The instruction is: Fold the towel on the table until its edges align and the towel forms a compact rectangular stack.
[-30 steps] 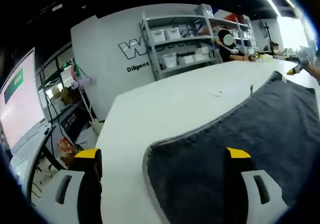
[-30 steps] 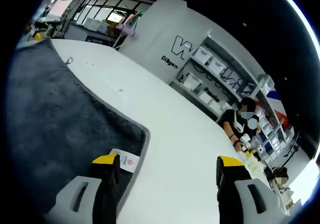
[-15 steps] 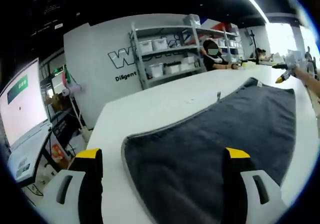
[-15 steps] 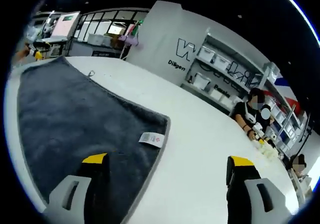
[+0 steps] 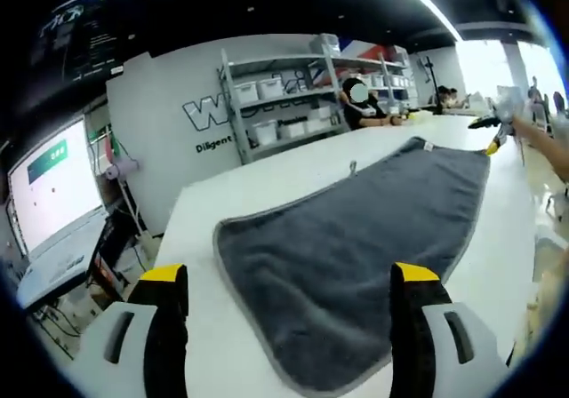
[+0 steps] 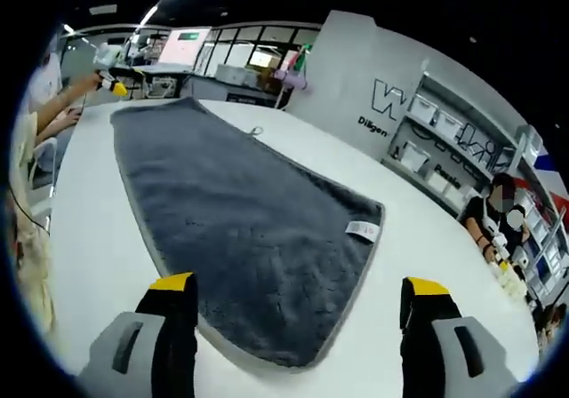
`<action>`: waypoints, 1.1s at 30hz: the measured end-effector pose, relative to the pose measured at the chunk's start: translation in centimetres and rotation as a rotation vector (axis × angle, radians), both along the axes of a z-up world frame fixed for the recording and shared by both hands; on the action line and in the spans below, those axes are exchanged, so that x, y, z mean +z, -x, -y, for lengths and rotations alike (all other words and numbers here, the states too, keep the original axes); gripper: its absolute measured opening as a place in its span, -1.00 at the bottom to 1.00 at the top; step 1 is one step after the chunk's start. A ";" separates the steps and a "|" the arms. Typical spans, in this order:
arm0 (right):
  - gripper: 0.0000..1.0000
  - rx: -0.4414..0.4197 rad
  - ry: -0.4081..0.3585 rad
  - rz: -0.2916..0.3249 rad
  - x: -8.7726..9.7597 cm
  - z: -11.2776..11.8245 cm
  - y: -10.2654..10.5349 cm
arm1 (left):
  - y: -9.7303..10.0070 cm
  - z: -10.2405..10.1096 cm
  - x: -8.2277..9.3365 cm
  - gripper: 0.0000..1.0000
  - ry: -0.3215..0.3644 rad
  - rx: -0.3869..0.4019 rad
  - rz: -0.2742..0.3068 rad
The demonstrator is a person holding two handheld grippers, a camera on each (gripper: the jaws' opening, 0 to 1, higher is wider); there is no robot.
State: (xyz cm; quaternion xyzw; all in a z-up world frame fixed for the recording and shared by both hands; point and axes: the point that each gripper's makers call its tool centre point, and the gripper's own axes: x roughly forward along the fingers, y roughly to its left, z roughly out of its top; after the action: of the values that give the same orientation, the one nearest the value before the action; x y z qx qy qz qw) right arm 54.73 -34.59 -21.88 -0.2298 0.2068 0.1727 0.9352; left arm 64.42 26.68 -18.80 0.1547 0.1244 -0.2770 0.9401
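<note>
- The grey towel (image 5: 356, 229) lies spread flat and unfolded on the white tabletop (image 5: 204, 211), its paler hem showing all round.
- Left tongs (image 5: 289, 287) hang above the towel's near short edge, jaws wide apart and holding nothing; bare tabletop lies open beyond the towel's long edges.
- Right tongs (image 6: 298, 300) hang over the towel's (image 6: 240, 220) opposite short edge, also spread apart and empty.
- The right gripper view shows a white label (image 6: 362, 230) at a towel corner and a small loop (image 6: 255, 131) on the long edge toward the wall.
- The left gripper view shows shelves (image 5: 284, 105) beyond the tabletop's far edge and a lit screen (image 5: 49, 189) off the towel's near end.
</note>
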 end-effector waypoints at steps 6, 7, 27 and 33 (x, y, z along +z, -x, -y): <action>0.83 -0.016 -0.041 0.035 0.5 0.2 1.3 | 2.3 0.0 -1.5 0.77 -0.011 -0.062 -0.016; 0.83 -0.021 -0.048 0.043 0.6 0.4 1.5 | 2.7 -0.1 -1.8 0.75 -0.023 -0.071 -0.010; 0.64 0.019 -0.099 0.032 -0.1 -1.5 3.8 | 6.2 0.8 -6.4 -0.22 0.035 -0.275 -0.168; 0.30 0.066 -0.104 -0.010 -0.5 -2.6 4.6 | 5.8 0.4 -8.1 -0.24 -0.020 -0.265 -0.215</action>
State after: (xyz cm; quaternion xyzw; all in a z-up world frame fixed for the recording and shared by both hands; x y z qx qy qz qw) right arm 50.11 -31.98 -22.42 -0.1866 0.1947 0.2152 0.9386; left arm 58.58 26.33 -26.92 0.1485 0.2053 -0.4124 0.8751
